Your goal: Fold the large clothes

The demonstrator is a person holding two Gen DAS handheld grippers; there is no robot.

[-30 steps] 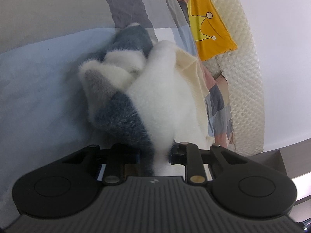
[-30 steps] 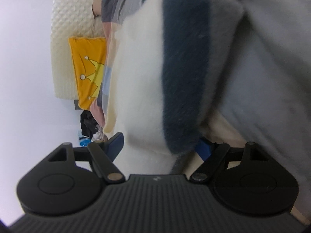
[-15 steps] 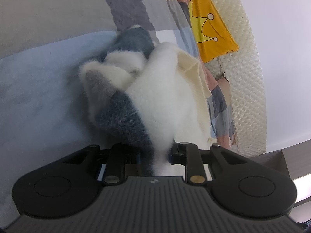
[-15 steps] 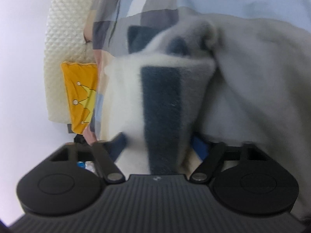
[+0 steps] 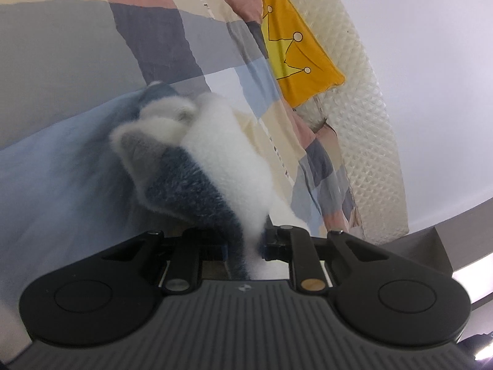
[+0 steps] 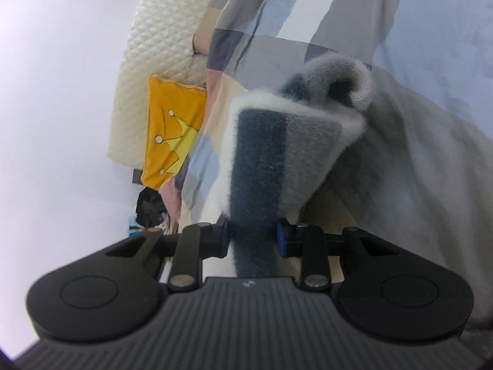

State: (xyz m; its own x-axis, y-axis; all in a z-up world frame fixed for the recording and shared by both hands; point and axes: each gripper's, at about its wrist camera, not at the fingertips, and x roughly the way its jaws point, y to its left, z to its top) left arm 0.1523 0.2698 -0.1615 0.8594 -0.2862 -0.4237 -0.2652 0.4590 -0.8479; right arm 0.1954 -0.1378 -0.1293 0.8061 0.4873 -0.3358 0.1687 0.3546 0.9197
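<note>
left gripper (image 5: 245,243) clamped on fleece garment (image 5: 197,166); right gripper (image 6: 252,236) jaws just closed, pinching it. lift both evenly off patchwork bedspread (image 5: 77,46).

1. Left wrist cam sits right behind the left gripper (image 5: 245,245), looking forward along its fingers and tilted a bit downward. The fluffy garment (image 5: 200,166) is super close, filling the middle just past the fingertips.
2. Right wrist cam has the same setup behind the right gripper (image 6: 252,237), also angled slightly down, with the fleece right in front of the lens.
3. Both views share the garment, the patchwork bed cover (image 5: 172,46), the yellow crown pillow (image 6: 169,129) and the quilted headboard (image 5: 363,117) further ahead.
</note>
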